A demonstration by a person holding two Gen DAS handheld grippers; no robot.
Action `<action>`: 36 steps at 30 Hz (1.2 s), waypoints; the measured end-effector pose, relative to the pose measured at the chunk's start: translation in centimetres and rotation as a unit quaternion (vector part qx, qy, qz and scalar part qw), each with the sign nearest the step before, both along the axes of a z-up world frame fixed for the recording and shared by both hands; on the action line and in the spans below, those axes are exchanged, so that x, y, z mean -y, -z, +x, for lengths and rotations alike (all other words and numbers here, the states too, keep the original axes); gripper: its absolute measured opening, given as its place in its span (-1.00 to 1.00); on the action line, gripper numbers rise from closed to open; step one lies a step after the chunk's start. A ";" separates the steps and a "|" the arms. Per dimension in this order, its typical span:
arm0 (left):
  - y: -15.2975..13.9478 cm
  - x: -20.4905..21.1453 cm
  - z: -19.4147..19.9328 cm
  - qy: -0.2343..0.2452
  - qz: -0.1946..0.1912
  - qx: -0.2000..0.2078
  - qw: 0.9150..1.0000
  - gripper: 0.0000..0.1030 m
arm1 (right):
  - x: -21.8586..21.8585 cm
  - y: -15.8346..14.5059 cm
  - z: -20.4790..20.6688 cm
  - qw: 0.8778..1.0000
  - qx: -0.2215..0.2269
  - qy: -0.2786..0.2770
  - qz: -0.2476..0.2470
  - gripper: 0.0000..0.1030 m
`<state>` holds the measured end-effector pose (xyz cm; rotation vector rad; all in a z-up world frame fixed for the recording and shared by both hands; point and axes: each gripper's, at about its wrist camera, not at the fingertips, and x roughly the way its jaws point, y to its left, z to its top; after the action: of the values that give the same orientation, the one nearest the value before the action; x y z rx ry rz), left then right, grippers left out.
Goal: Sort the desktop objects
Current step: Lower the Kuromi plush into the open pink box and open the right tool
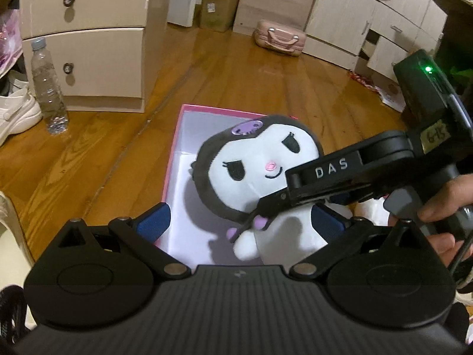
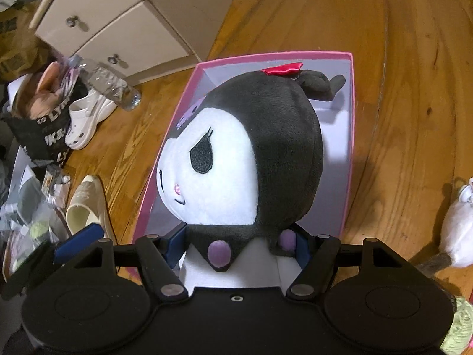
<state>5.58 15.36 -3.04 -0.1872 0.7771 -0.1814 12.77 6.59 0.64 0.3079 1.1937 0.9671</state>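
Observation:
A black-and-white plush doll (image 1: 251,165) with a purple skull mark is held over a pink-rimmed box (image 1: 177,136) with a pale lilac inside, on the wooden floor. My right gripper (image 2: 236,248) is shut on the doll's (image 2: 245,153) white body just below the collar; it also shows in the left wrist view (image 1: 266,207), reaching in from the right. My left gripper (image 1: 241,222) is open, its blue pads (image 1: 153,222) either side of the doll's lower body without closing on it. The box (image 2: 348,136) lies under the doll in the right wrist view.
A cream drawer unit (image 1: 88,35) and a clear plastic bottle (image 1: 47,88) stand at the left. White shoes (image 2: 88,118), a black bag (image 2: 44,124) and clutter lie left of the box. A pink case (image 1: 279,37) sits far back. A white fluffy toy (image 2: 461,224) lies at the right.

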 end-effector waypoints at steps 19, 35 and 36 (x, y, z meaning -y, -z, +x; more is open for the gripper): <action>3.4 -2.6 0.1 -0.045 -0.033 -0.031 0.998 1.00 | -2.5 1.9 1.6 0.998 -0.047 0.042 0.013 0.53; 2.5 -2.2 -0.1 -0.056 -0.047 -0.022 0.997 1.00 | 2.3 -1.9 -0.2 0.999 0.029 0.002 0.014 0.54; 2.3 -2.0 -0.1 -0.057 -0.045 -0.021 0.997 1.00 | 3.2 -2.4 -0.4 0.999 0.043 0.003 0.009 0.54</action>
<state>5.45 17.36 -5.37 -0.3208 0.7984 -0.1054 12.34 3.35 3.04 0.2815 1.1049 0.9771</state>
